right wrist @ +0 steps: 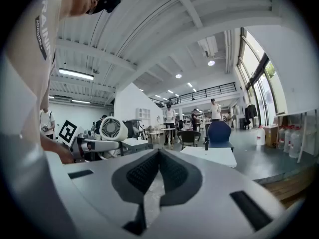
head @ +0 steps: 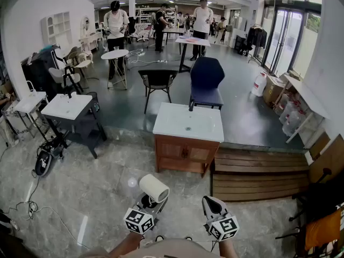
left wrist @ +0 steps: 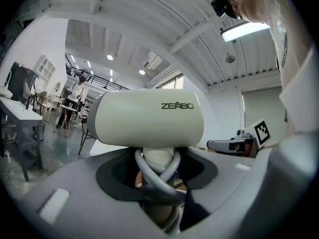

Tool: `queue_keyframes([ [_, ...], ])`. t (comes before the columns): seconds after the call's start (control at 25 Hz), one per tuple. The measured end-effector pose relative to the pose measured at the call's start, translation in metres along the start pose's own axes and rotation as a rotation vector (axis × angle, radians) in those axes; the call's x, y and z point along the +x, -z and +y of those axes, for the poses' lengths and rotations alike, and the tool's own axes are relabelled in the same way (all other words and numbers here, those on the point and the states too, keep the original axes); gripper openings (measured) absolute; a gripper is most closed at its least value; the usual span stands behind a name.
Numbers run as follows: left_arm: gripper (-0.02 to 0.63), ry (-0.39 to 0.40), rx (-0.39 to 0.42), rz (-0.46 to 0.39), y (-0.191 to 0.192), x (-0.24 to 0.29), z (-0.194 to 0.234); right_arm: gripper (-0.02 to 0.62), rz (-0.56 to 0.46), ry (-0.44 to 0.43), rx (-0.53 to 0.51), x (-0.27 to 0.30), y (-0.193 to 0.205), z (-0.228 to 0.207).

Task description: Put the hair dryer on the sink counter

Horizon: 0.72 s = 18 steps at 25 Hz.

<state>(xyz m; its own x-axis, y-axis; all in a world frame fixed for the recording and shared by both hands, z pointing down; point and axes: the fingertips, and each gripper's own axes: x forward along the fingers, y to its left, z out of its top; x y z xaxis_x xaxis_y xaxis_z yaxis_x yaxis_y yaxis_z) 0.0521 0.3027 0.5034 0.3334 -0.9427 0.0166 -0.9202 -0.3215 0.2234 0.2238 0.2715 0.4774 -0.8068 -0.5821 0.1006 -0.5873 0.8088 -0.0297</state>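
Note:
A cream hair dryer (head: pixel 153 187) with a round barrel sits low in the head view, over the marble floor. My left gripper (head: pixel 150 201) is shut on its handle and looped grey cord. In the left gripper view the hair dryer (left wrist: pixel 149 119) fills the middle, its handle and cord pinched in the left gripper (left wrist: pixel 157 171). My right gripper (head: pixel 210 204) hangs beside it, shut and empty. The right gripper view shows the right gripper (right wrist: pixel 158 156) with its pads together, and the hair dryer (right wrist: pixel 113 129) at the left. The sink counter (head: pixel 201 131), white on a wooden cabinet, stands ahead.
A second white sink stand (head: pixel 59 110) stands at the left, with cables and a floor device (head: pixel 43 163) beside it. A black chair (head: pixel 157 79) and a blue chair (head: pixel 206 75) are behind the counter. Wooden decking (head: pixel 258 173) lies at the right. People stand far back.

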Motion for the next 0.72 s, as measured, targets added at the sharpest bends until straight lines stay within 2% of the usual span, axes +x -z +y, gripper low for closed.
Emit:
queue_keyframes([
  [0.28, 0.215, -0.007, 0.012, -0.015, -0.005, -0.014, 0.006, 0.005, 0.032, -0.021, -0.053, 0.003, 0.006, 0.021],
  [0.56, 0.215, -0.012, 0.009, 0.016, 0.004, -0.023, 0.012, 0.005, -0.013, -0.04, 0.028, 0.006, 0.007, 0.027],
  [0.72, 0.215, -0.014, 0.011, 0.022, 0.004, -0.03, 0.019, 0.006, -0.018, -0.042, 0.036, 0.014, 0.009, 0.033],
])
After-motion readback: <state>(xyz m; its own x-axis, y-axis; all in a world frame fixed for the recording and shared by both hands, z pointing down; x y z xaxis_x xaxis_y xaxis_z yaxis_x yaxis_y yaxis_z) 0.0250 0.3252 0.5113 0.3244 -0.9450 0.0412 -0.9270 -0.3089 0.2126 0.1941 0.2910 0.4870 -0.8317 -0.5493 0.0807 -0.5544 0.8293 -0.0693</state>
